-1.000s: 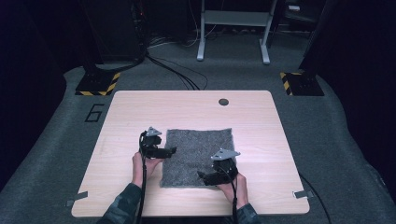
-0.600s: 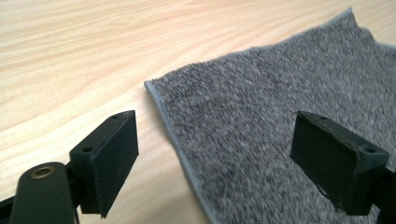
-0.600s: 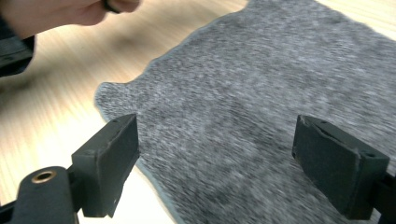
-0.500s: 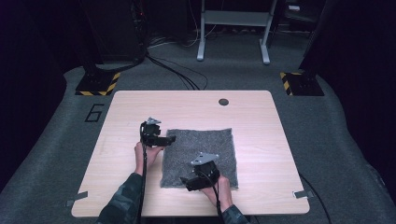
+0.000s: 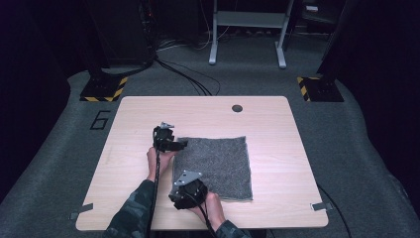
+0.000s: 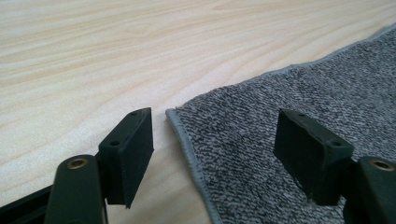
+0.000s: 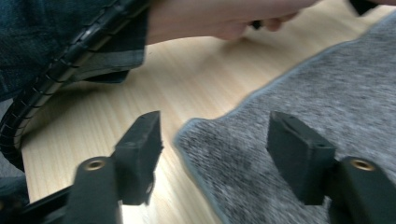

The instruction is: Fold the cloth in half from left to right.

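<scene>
**Both grippers arrive at the left corners of the grey cloth**

Dark grey carpet lies around a light wooden table (image 5: 277, 124), and on the table a grey cloth (image 5: 218, 161) lies flat, a little right of the middle. A small dark round hole (image 5: 236, 108) sits near the far edge of the table.

Compared with one second ago, the right gripper (image 5: 184, 184) has moved across the cloth from its near right part to its near left corner. The left gripper (image 5: 174, 145) has moved much less; it is now at the far left corner of the cloth. The cloth itself lies in the same place and has the same flat shape as before.

The jaws of both grippers have just been closing, but they are not together. In the left gripper view, the left gripper (image 6: 212, 149) has its jaws apart with the hemmed corner of the cloth (image 6: 289, 107) between them; one jaw is over bare wood, the other over the cloth, and the pads do not press on it. In the right gripper view, the right gripper (image 7: 215, 158) shows the same: jaws apart, the rounded cloth corner (image 7: 261, 140) between them, not clamped. This view is a little blurred. Behind the jaws one sees the person's other hand (image 7: 219, 18) and a sleeve (image 7: 56, 42) with a black ribbed cable (image 7: 42, 88).
</scene>
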The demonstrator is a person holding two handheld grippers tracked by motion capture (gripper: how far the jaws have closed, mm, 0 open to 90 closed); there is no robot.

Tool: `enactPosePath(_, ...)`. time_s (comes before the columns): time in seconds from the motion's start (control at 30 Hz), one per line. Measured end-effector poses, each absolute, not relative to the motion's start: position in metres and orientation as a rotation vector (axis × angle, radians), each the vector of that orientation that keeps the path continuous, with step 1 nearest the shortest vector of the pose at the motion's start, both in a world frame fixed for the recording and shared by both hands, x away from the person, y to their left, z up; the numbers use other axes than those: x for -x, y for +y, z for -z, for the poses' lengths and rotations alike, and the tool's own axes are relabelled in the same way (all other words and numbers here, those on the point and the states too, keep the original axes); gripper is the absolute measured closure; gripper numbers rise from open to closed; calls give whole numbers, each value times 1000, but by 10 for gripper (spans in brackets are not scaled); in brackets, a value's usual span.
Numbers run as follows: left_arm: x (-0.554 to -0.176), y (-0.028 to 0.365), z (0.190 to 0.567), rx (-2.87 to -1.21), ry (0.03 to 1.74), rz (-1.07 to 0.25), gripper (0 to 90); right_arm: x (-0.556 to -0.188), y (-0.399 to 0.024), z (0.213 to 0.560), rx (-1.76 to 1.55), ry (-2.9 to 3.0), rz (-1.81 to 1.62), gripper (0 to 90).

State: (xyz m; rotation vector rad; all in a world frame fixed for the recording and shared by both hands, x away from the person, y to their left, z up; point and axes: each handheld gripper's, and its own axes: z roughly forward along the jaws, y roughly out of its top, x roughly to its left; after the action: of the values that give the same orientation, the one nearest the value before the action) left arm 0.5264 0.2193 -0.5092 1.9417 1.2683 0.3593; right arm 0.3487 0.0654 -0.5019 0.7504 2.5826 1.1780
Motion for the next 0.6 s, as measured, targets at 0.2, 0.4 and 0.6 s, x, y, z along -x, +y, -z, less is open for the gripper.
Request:
enactPosePath(0.2,-531,218,517,-1947,1285,-369,442,-348,79,513,-733,2593,-1131,565)
enactPosePath(0.4,-531,216,519,-1958,1277,-389,632,-346,81,520,-740,2608,-1088,744)
enactPosePath(0.6,-531,214,520,-1966,1257,-398,838,-344,80,521,-732,2609,-1106,877)
